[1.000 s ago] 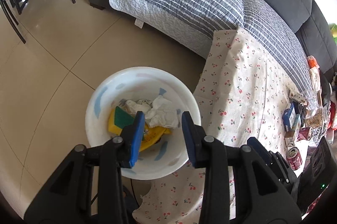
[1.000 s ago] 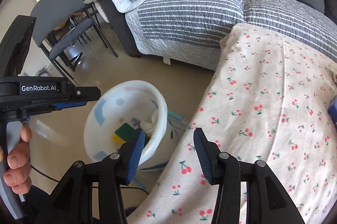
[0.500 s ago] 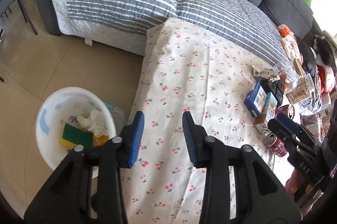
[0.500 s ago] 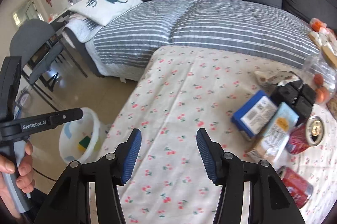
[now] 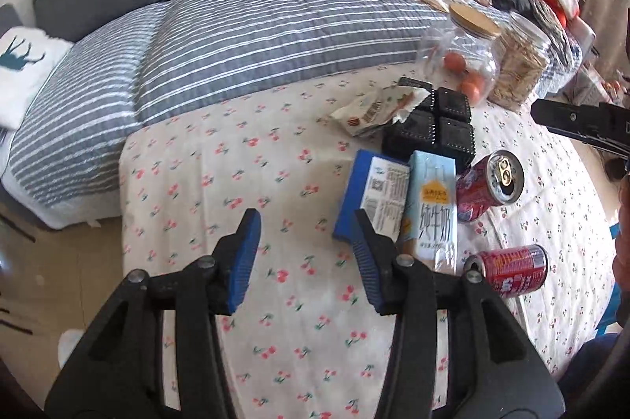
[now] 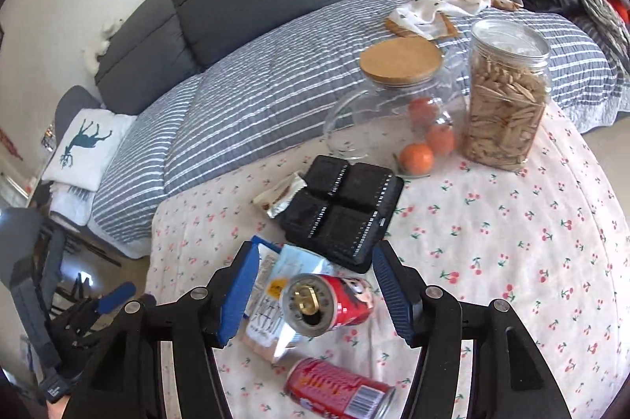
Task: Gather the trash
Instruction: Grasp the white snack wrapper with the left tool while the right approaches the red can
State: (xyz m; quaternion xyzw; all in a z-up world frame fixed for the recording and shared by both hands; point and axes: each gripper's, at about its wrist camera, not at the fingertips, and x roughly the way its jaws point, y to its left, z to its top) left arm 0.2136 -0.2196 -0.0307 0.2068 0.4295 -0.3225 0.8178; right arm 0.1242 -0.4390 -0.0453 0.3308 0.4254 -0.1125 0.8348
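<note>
- A table under a cherry-print cloth point(image 5: 275, 301) stands against a sofa with a grey striped cover point(image 5: 256, 37).
- Trash lies toward the cloth's right side: a blue carton point(image 5: 374, 198), a milk carton point(image 5: 433, 214), two red cans point(image 6: 334, 301) point(image 6: 338, 389) and a wrapper point(image 5: 370, 112), beside a black tray point(image 6: 346, 210).
- The left gripper point(image 5: 307, 253), jaws just widened, holds nothing above bare cloth.
- The right gripper point(image 6: 315, 297), jaws also just widened, frames the upper can, seemingly without touching.
</note>
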